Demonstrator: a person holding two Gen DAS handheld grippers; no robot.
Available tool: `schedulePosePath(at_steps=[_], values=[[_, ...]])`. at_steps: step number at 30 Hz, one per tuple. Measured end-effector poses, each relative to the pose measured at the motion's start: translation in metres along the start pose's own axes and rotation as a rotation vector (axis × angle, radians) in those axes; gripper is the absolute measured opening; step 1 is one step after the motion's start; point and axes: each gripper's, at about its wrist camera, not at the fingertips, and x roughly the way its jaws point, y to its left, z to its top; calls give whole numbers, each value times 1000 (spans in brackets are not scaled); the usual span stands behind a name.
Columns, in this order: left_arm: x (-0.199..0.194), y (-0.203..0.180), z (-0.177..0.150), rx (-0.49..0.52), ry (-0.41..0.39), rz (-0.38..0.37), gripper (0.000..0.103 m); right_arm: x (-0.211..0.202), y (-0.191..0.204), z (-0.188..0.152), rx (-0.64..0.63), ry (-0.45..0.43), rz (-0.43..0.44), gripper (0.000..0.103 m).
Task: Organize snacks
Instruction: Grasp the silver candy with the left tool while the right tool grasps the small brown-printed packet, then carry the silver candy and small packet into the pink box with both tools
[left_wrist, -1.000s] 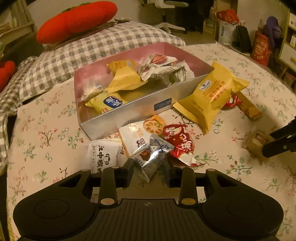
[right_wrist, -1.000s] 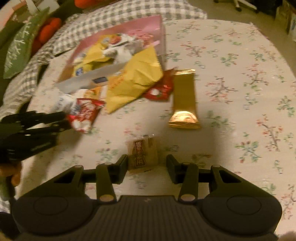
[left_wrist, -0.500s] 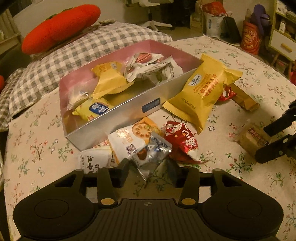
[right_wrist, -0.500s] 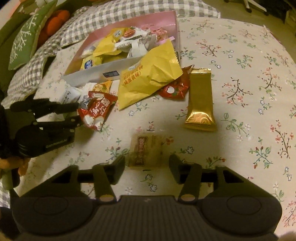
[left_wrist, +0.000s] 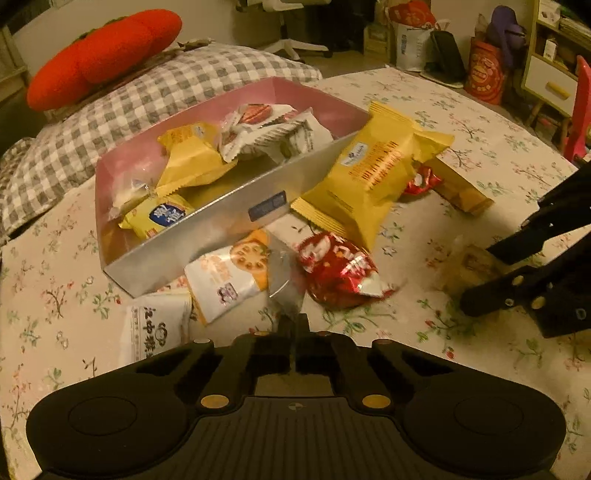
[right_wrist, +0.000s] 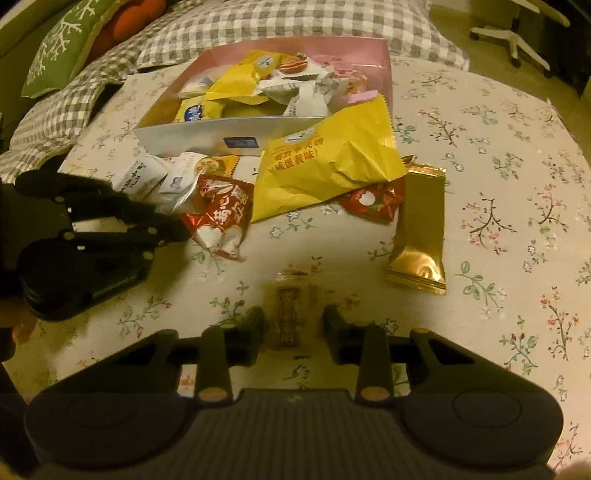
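Observation:
A pink and silver box (left_wrist: 229, 218) holds several snack packets and also shows in the right wrist view (right_wrist: 192, 134). My left gripper (left_wrist: 294, 332) is shut on a clear silver packet (left_wrist: 284, 288) in front of the box. A red packet (left_wrist: 338, 271), a white-orange packet (left_wrist: 229, 277) and a big yellow bag (left_wrist: 369, 173) lie beside it. My right gripper (right_wrist: 293, 325) is open around a small brown packet (right_wrist: 290, 314), fingers either side. It appears at the right of the left wrist view (left_wrist: 472, 264).
A gold bar packet (right_wrist: 421, 229) and a small red packet (right_wrist: 373, 199) lie on the floral cloth (right_wrist: 498, 166). A white packet (left_wrist: 155, 328) lies front left. A checked pillow (left_wrist: 129, 99) and a red cushion (left_wrist: 103, 55) sit behind the box.
My left gripper has closed on the clear silver packet. My right gripper has narrowed around the small brown packet, and both views have shifted a little.

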Motion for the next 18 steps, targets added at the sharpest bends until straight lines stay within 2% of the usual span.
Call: schedulePosePath(at_steps=[3, 8, 10, 12, 15, 18], values=[[-6, 0, -2, -21, 0, -11, 0, -1, -1, 0, 12, 0, 14, 31], [-19, 13, -5, -120, -3, -40, 0, -6, -2, -2, 44, -13, 31, 31], [-25, 17, -7, -149, -13, -36, 8, -9, -3, -3, 47, -22, 32, 31], [-30, 20, -7, -154, -36, -18, 12, -11, -4, -3, 50, -26, 34, 31], [-31, 23, -3, -154, -63, 14, 32, -10, -3, -3, 53, -23, 33, 31], [-25, 21, 3, -113, -61, 44, 38, -10, -2, -2, 55, -21, 36, 31]])
